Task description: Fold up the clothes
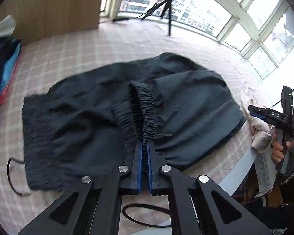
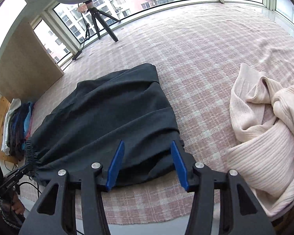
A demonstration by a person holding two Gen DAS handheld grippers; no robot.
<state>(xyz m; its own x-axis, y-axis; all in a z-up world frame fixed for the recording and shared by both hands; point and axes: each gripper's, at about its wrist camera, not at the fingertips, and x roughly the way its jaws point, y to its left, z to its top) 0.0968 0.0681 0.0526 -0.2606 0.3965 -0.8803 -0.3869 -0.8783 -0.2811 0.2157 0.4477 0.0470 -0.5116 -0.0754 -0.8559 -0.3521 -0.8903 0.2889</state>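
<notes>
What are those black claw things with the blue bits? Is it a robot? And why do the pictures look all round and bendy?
No robot here: a person holds a gripper in each hand, like big tongs. A small round-eyed camera rides on each one, which bends the picture. One picture looks along the left gripper; its blue pads are shut on the stretchy waistband of a dark garment lying on the pink checked cover. The other picture looks along the right gripper, open and holding nothing. A cream sweater lies crumpled beside it, and a stack of folded clothes waits off to the left.
</notes>
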